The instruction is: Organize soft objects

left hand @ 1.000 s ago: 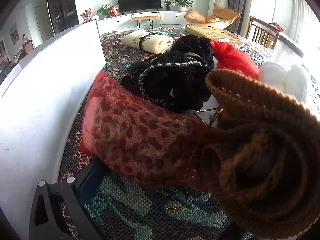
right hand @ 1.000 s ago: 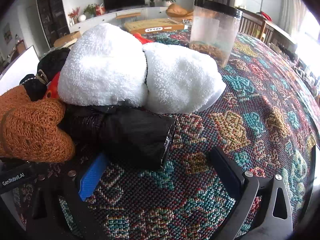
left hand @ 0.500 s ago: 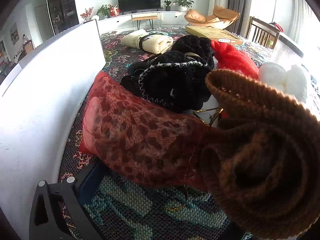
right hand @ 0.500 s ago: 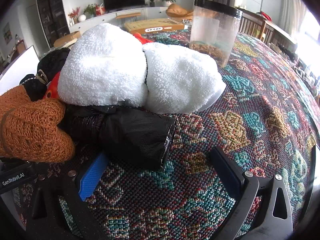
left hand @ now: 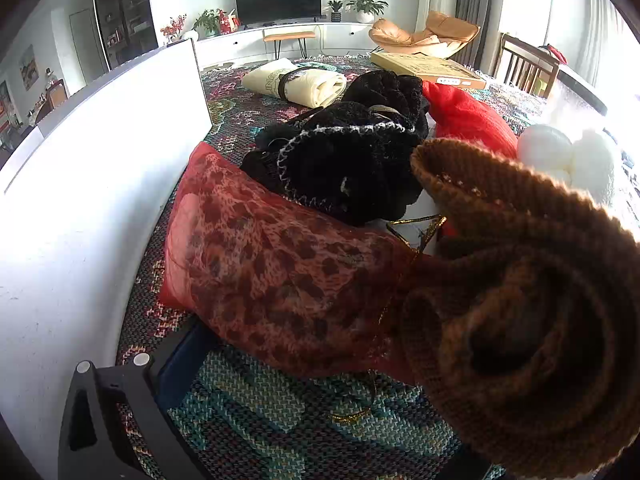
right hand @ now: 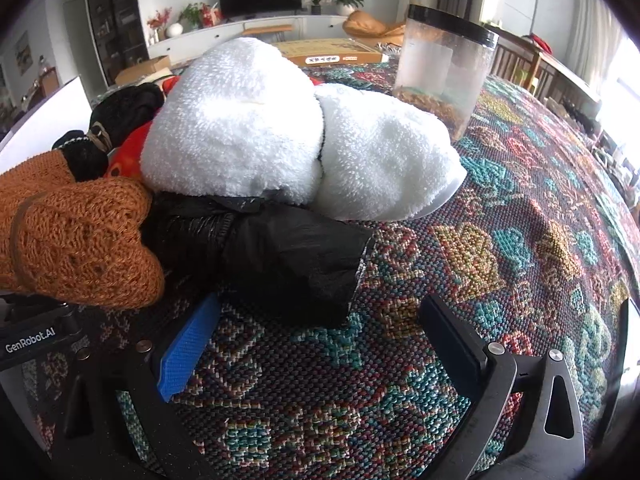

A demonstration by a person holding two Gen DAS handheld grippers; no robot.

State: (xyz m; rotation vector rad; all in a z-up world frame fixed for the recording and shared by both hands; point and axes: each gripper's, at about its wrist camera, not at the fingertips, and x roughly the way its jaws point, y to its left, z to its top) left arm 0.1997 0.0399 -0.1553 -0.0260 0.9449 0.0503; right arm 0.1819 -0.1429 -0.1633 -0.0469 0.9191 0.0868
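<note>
Nothing has shifted over the last second: right gripper (right hand: 316, 344) rests wide open before the black bag (right hand: 280, 256) on the tablecloth (right hand: 500, 260), left gripper's grip unclear beside the brown knit (left hand: 520, 320), so sorting is stalled.

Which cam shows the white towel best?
Right wrist: the white towel fills the centre, whole and close, resting partly on the black bag. Left wrist catches only its rounded ends at the right edge, overexposed, behind the brown knit.
</note>
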